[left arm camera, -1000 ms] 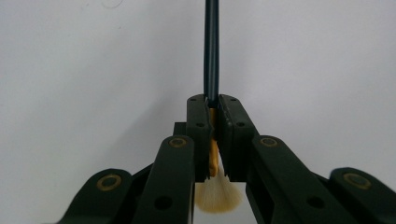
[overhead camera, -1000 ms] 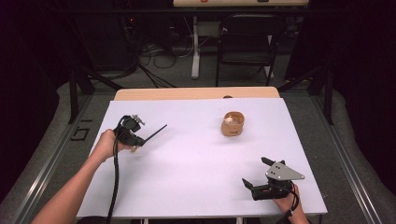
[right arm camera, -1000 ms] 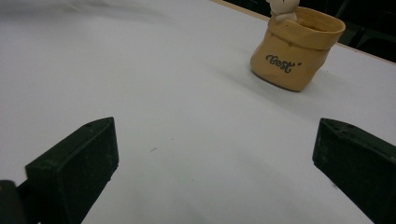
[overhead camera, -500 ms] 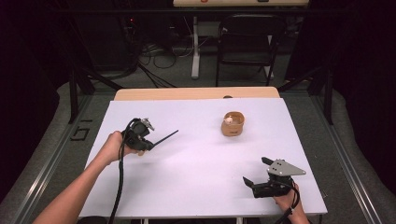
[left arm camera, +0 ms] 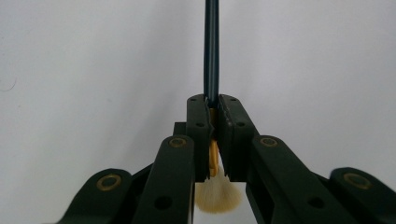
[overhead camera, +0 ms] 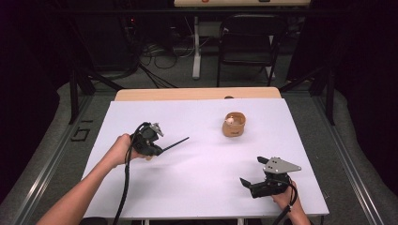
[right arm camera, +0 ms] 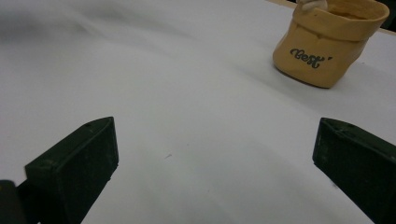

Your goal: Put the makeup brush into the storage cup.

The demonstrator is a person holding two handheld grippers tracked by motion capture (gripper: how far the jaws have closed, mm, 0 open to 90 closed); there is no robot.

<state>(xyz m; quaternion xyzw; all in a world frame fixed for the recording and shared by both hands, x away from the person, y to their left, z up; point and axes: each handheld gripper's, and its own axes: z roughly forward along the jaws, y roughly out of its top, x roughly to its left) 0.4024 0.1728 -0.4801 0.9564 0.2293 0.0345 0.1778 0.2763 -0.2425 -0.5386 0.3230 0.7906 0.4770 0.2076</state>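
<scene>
My left gripper (overhead camera: 157, 149) (left arm camera: 215, 105) hovers over the left half of the white table, shut on a small brush (left arm camera: 211, 56). The brush's dark thin handle (overhead camera: 176, 143) sticks out past the jaws toward the table's middle. Its gold ferrule sits between the pads and its tan bristles (left arm camera: 218, 196) hang behind them. A tan soft pouch (overhead camera: 234, 124) (right arm camera: 327, 44) lettered "Best" stands upright at the centre back, with something white inside. Near the front right edge my right gripper (overhead camera: 252, 170) (right arm camera: 215, 140) rests open, nothing between its jaws, facing the pouch.
The table (overhead camera: 206, 187) is covered in white, with a wooden strip (overhead camera: 197, 93) along its far edge. A dark chair (overhead camera: 248, 47) and cables stand on the floor behind. The left gripper's cable (overhead camera: 126, 187) trails toward the front edge.
My left hand has carried the brush to the right, toward the table's middle. The right gripper has stayed where it was.
</scene>
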